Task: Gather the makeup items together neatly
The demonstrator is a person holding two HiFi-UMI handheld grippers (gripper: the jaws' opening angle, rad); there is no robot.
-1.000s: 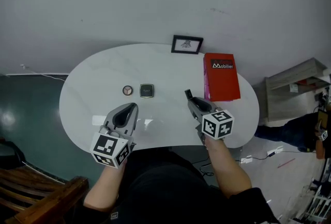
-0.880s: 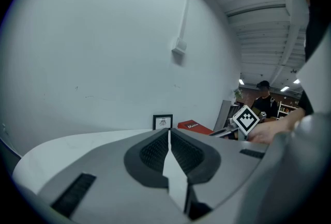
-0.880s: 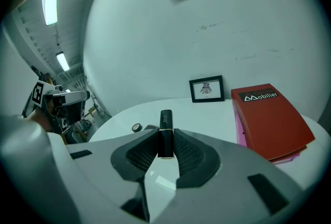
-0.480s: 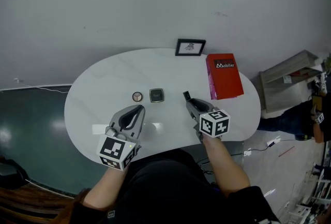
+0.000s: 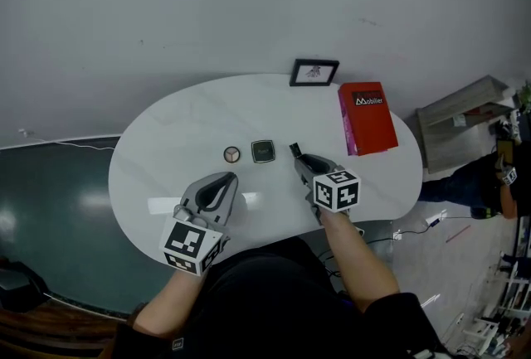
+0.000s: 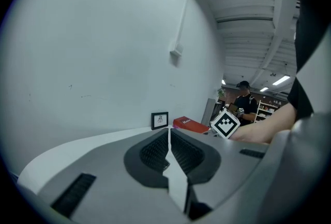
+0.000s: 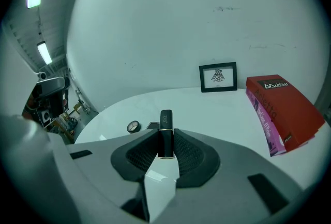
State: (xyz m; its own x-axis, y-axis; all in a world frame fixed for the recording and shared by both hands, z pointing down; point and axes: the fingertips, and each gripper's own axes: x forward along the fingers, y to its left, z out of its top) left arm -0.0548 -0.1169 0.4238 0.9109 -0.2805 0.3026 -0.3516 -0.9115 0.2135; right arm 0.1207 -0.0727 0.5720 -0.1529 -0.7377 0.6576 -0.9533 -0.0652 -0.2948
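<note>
The slim black tube (image 7: 165, 130), a lipstick by its look, is gripped between the pads of the right hand-held gripper (image 5: 297, 158). The jaws are closed onto its lower half, so the capped end sticks out ahead of the tips. Held this way, the tube can be set down end-first or laid flat beside the others. It is over the surface (image 5: 166, 133), just right of the 2 items lying there: a square dark compact (image 5: 263, 152) and, just beside it on the left, a round compact (image 5: 231, 154). These 2 sit near each other but apart, in a short row. That row looks like the gathering spot, and I judge the tube is meant to join it at the right end. The left hand-held gripper (image 5: 226, 181) hovers nearer the person, below the round compact, its jaws pressed together with nothing between them. It appears free to steady or nudge a compact. Farther back, a small framed picture (image 5: 314, 72) stands at the surface's far edge and a red book (image 5: 367, 118) lies to the right. Both are well apart from the makeup and no part of the gathering.
</note>
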